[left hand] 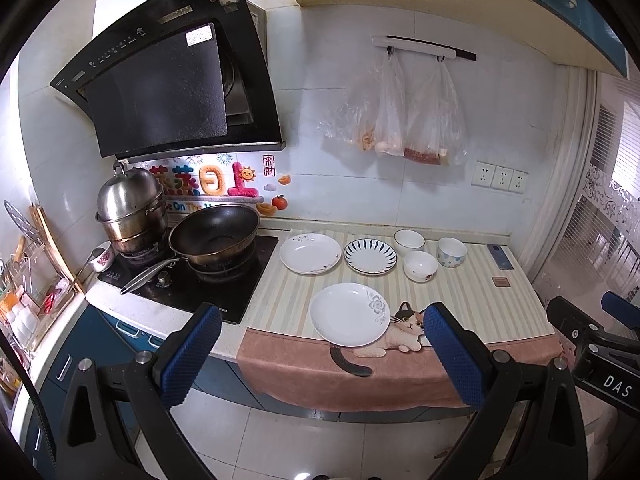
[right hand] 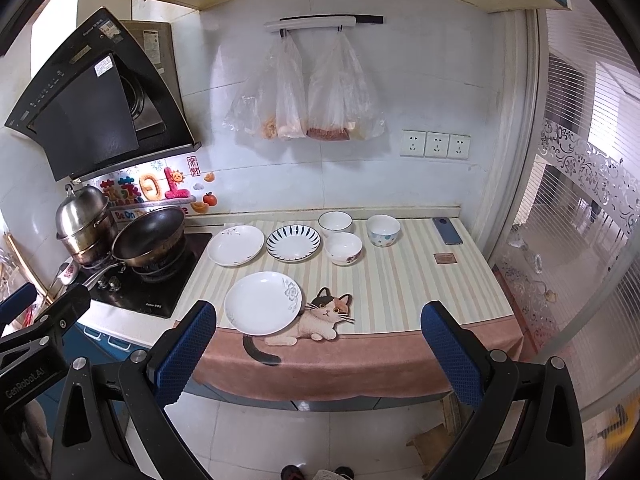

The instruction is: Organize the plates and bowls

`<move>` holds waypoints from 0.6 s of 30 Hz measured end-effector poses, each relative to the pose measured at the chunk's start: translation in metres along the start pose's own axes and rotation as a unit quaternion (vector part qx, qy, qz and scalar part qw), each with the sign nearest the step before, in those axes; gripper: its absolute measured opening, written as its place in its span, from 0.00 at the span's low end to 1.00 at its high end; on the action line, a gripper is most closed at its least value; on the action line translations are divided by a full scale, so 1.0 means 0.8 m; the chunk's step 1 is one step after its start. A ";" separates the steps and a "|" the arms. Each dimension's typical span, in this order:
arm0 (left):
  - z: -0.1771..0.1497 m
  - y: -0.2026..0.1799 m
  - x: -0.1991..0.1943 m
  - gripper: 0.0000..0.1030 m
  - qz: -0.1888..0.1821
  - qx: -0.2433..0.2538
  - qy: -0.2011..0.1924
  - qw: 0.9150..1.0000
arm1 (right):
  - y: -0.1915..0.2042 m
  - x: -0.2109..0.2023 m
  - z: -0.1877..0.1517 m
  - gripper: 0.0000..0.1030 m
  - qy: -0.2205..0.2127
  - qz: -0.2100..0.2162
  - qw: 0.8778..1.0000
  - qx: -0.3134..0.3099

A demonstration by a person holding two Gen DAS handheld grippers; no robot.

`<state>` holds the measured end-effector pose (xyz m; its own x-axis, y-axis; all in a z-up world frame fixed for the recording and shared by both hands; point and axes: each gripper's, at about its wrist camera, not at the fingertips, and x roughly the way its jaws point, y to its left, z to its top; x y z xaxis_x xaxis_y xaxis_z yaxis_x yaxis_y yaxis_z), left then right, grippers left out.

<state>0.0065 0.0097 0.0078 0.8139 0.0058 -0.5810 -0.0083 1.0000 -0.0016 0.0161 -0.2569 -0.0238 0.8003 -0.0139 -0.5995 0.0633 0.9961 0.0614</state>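
Note:
Three plates lie on the striped counter mat (left hand: pixel 460 300): a white plate with a grey flower (left hand: pixel 350 314) (right hand: pixel 262 308) at the front, a white plate (left hand: pixel 310 253) (right hand: pixel 235 245) at the back left, and a blue-striped plate (left hand: pixel 370 256) (right hand: pixel 293 242) beside it. Three bowls stand to their right: a dark-rimmed bowl (left hand: pixel 409 239) (right hand: pixel 335 222), a flower-print bowl (left hand: pixel 420 265) (right hand: pixel 343 248) and a dotted bowl (left hand: pixel 452 252) (right hand: pixel 383 230). My left gripper (left hand: pixel 320 344) and right gripper (right hand: pixel 320 340) hang open and empty in front of the counter edge.
A black stove (left hand: pixel 192 280) at the left carries a wok (left hand: pixel 214 234) and a steel steamer pot (left hand: pixel 130 210) under a range hood (left hand: pixel 168 80). A phone (left hand: pixel 500 257) and a small brown square (left hand: pixel 501 281) lie at the mat's right. Plastic bags (left hand: pixel 400 120) hang on the wall.

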 end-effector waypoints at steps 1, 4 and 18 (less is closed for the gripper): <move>0.002 0.000 0.000 1.00 0.000 0.000 -0.001 1.000 | 0.000 0.000 0.001 1.00 -0.001 0.000 1.000 0.001; 0.006 0.000 0.002 1.00 -0.001 0.000 -0.003 1.000 | 0.002 0.001 0.003 1.00 -0.001 -0.001 1.000 0.004; 0.013 0.000 0.020 1.00 -0.016 0.008 -0.001 1.000 | -0.003 0.016 0.002 1.00 -0.002 -0.006 1.000 0.026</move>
<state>0.0252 0.0095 0.0069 0.8143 -0.0264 -0.5799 0.0270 0.9996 -0.0075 0.0273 -0.2592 -0.0304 0.8022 -0.0270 -0.5965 0.1042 0.9900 0.0953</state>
